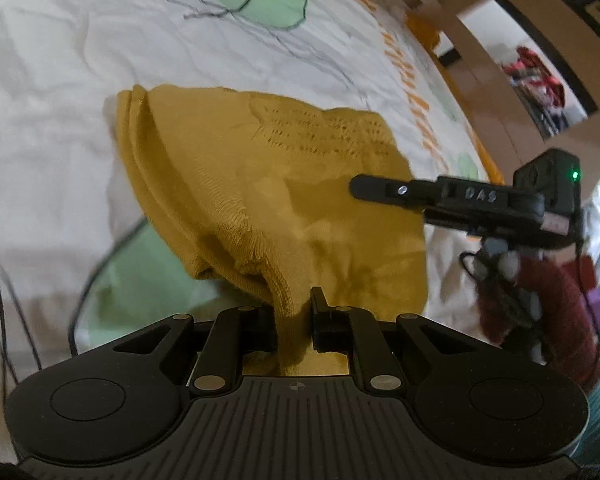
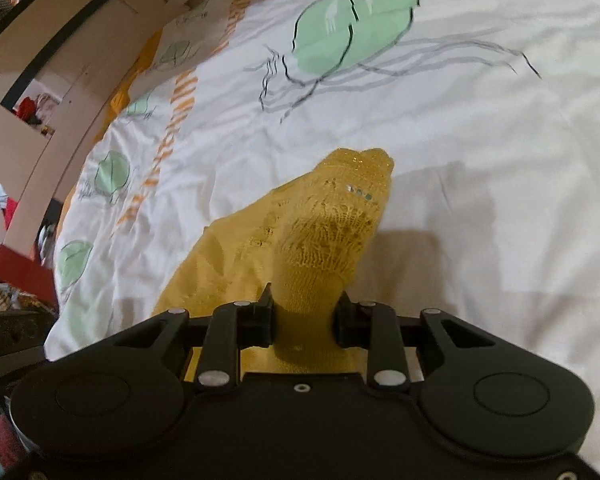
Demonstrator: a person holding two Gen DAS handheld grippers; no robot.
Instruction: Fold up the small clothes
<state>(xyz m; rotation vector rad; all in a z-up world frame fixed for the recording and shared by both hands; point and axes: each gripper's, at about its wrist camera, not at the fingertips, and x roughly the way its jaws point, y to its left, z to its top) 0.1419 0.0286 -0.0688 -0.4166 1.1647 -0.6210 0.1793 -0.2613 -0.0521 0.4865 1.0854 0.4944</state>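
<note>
Right up against the lens in the left wrist view is the left gripper (image 1: pixel 296 316), matte black plastic with ribbed housing, round caps on either side and silver pivot pins, and its two stubby fingers are pinched tight on a thin bunched-up bit of the mustard-yellow knit garment (image 1: pixel 260 184). From there the knit fans out and up, so it's hanging in the air over the bedsheet (image 1: pixel 52 128) rather than lying flat; you can see a thick rolled hem along its left edge and a band of open lacy stitching near the top. Same story in the right wrist view: the right gripper (image 2: pixel 305 316) has its fingers clamped on a fatter wad of the same garment, which bulges up ahead of it into a lumpy peak, loose mesh-like stitches showing light through them and a few small shiny sequin-ish specks near the top. The rest of the knit drapes away to the left. In the left view the right gripper shows up side-on, a long black finger poking over the yellow fabric, with a small green light glowing on its body and a person's dark red fuzzy sleeve (image 1: pixel 548 304) behind it. The sheet is white, wrinkly cotton printed with pale green blobs, scribbly grey lines and orange stripes. Beige wooden furniture (image 2: pixel 60 40) sits past the bed edge.
</note>
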